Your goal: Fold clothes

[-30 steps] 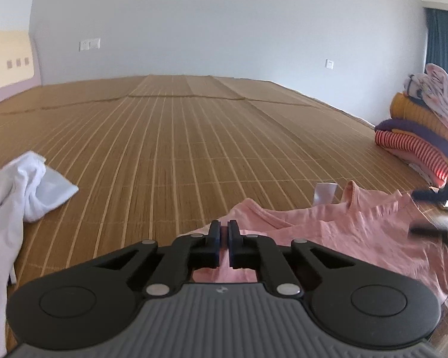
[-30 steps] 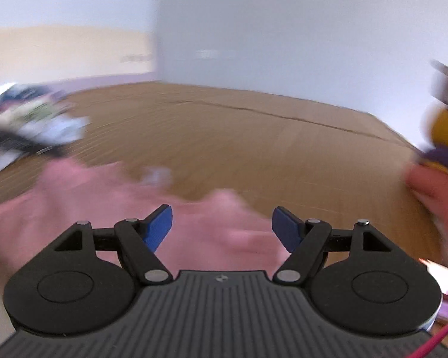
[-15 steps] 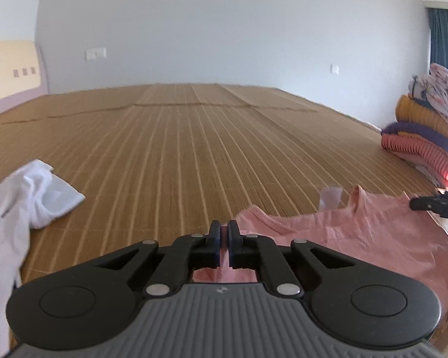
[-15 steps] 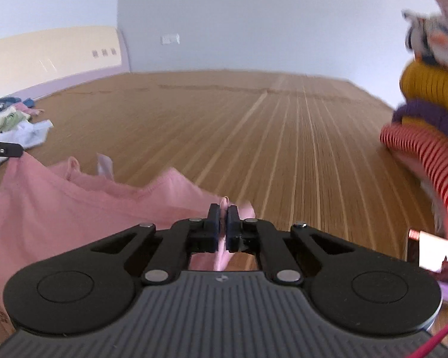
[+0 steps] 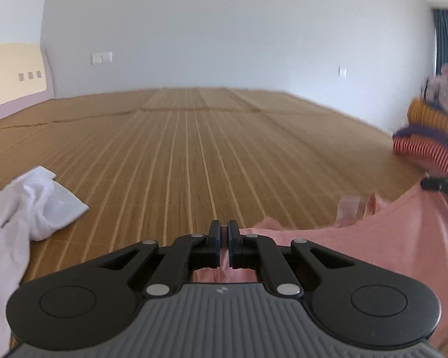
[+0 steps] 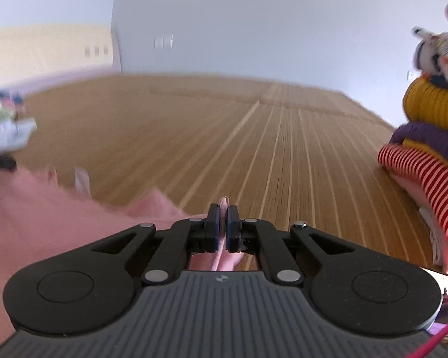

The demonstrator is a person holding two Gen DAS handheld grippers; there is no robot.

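Bamboo mat [image 5: 194, 155] spans the room to pale walls [image 5: 224, 29].

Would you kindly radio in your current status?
Both hand-held grippers, left and right, shut on pink cotton shirt. Shirt stretched between them. Bamboo mat ahead clear.

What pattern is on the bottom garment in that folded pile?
Red and white stripes on the bottom garment, clearest in the right wrist view.

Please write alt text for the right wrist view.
The right gripper is shut on an edge of the pink garment, which spreads to the left over a bamboo mat. A stack of folded clothes stands at the right.
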